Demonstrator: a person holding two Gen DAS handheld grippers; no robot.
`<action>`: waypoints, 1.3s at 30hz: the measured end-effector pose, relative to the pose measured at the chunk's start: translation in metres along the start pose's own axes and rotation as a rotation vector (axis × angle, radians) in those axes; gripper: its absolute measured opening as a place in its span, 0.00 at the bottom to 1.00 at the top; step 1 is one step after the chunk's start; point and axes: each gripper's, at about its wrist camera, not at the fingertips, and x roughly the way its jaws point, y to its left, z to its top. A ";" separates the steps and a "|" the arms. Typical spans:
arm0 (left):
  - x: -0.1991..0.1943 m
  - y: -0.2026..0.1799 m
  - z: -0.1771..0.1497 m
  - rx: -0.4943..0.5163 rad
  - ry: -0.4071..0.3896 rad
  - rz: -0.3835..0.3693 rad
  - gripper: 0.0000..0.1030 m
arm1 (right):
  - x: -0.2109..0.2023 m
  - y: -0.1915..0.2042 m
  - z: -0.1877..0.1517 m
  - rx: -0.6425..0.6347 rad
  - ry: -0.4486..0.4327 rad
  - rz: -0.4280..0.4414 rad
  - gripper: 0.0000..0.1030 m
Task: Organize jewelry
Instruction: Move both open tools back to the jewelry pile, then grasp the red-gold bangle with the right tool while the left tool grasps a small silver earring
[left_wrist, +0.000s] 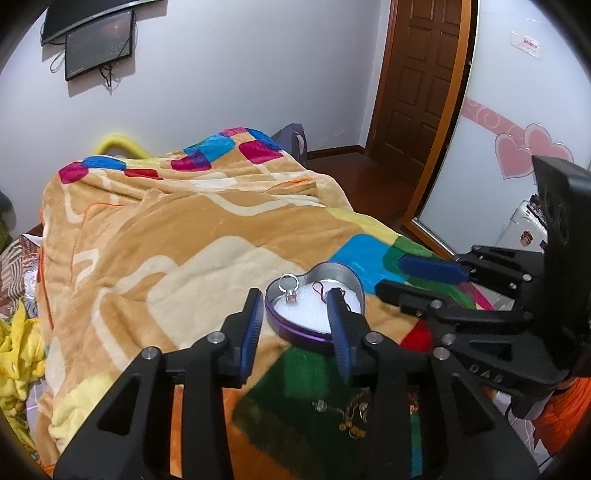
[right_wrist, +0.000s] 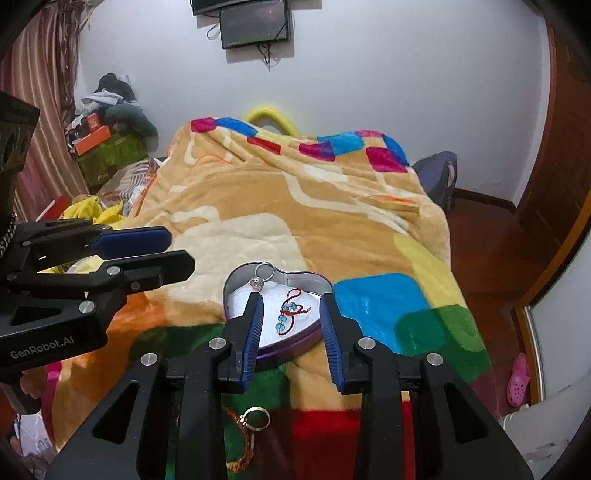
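Observation:
A heart-shaped purple tin (left_wrist: 295, 330) (right_wrist: 236, 284) with white foam lining lies on the blanket. A silver ring (left_wrist: 289, 286) (right_wrist: 263, 275) leans on its far rim. A red cord bracelet with blue beads (right_wrist: 290, 314) lies on the foam; its red cord shows in the left wrist view (left_wrist: 320, 290). A gold chain piece (left_wrist: 354, 413) (right_wrist: 255, 419) lies on the blanket near the front edge. My left gripper (left_wrist: 293, 321) is open and empty just before the tin; it also shows in the right wrist view (right_wrist: 177, 251). My right gripper (right_wrist: 291, 325) is open and empty over the tin's near side, seen in the left wrist view (left_wrist: 391, 275) beside the tin.
A patchwork fleece blanket (left_wrist: 184, 240) (right_wrist: 295, 206) covers the bed. Wooden floor and a brown door (left_wrist: 421, 85) lie right of the bed. Yellow cloth (left_wrist: 18, 354) and boxes (right_wrist: 107, 147) sit at the left. A pink shoe (right_wrist: 519, 378) lies on the floor.

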 end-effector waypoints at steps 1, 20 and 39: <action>-0.004 -0.001 -0.002 -0.001 0.000 0.000 0.35 | -0.004 0.001 -0.001 -0.001 -0.005 -0.005 0.32; -0.017 -0.006 -0.063 -0.015 0.097 0.006 0.36 | -0.023 0.005 -0.049 0.067 0.054 0.001 0.36; -0.011 -0.006 -0.101 -0.065 0.158 0.003 0.36 | 0.007 0.029 -0.093 0.022 0.155 0.021 0.07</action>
